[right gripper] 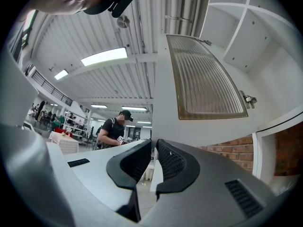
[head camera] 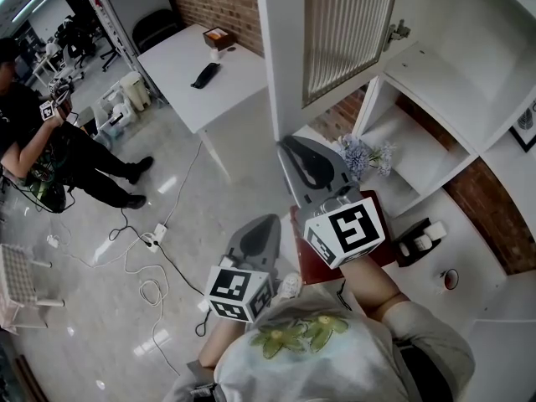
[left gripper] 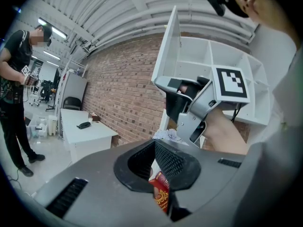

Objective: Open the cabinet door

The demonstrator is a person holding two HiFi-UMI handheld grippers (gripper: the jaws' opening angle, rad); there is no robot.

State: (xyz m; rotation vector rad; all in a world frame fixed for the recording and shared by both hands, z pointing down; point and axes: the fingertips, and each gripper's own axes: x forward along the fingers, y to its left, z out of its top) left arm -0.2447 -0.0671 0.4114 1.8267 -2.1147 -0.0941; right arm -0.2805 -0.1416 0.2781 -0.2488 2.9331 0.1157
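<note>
The white cabinet door (head camera: 335, 40) with its ribbed glass panel stands swung out from the open shelves (head camera: 435, 82); a small metal latch (head camera: 396, 32) shows on its inner edge. My right gripper (head camera: 291, 146) is shut and empty, its tips just below the door's lower corner; I cannot tell if they touch. In the right gripper view the door (right gripper: 203, 79) looms above the shut right gripper (right gripper: 154, 161). My left gripper (head camera: 268, 222) hangs lower and nearer me, shut with nothing held. The left gripper view shows the left gripper (left gripper: 155, 157), the right gripper (left gripper: 182, 103) and the door (left gripper: 173, 46) edge-on.
A red box (head camera: 306, 262) lies on the counter under my right hand. Pale flowers (head camera: 364, 153) and a black holder (head camera: 419, 241) sit on the lower shelves. A white table (head camera: 209, 74) stands at the back, a person (head camera: 33, 132) at far left, cables and a power strip (head camera: 155, 237) on the floor.
</note>
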